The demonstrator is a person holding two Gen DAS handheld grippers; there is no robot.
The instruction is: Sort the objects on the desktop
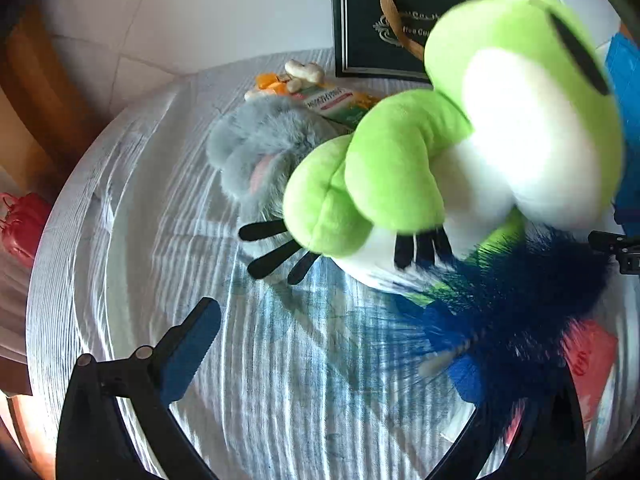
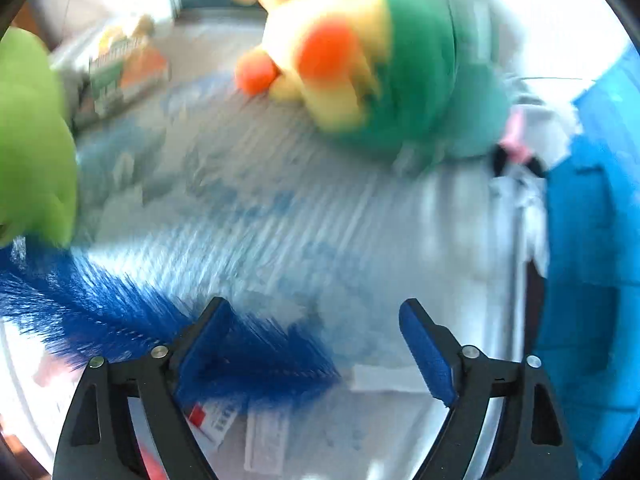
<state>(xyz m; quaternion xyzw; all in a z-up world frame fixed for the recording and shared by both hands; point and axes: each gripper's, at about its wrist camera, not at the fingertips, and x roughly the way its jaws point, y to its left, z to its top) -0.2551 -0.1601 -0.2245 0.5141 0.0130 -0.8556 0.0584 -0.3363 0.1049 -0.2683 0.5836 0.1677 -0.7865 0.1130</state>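
In the left wrist view a green and white frog plush [image 1: 460, 128] fills the upper right, over a round table [image 1: 120, 240] with a striped cloth. A grey plush [image 1: 260, 152] lies behind it. A blue bottle brush [image 1: 512, 300] lies under the frog and covers the right finger. My left gripper [image 1: 336, 356] is open and empty. In the blurred right wrist view my right gripper [image 2: 316, 344] is open and empty. The blue brush [image 2: 120, 320] lies across its left finger. A green, yellow and orange plush [image 2: 372, 64] lies ahead. The frog [image 2: 32, 140] shows at the left edge.
A dark gift bag [image 1: 384, 24] stands at the table's back edge. Snack packets [image 1: 320, 96] lie beside the grey plush. A blue bin or bag [image 2: 592, 240] stands at the right. Paper packets [image 2: 240, 424] lie under the right gripper. A red packet [image 1: 588, 360] lies by the brush.
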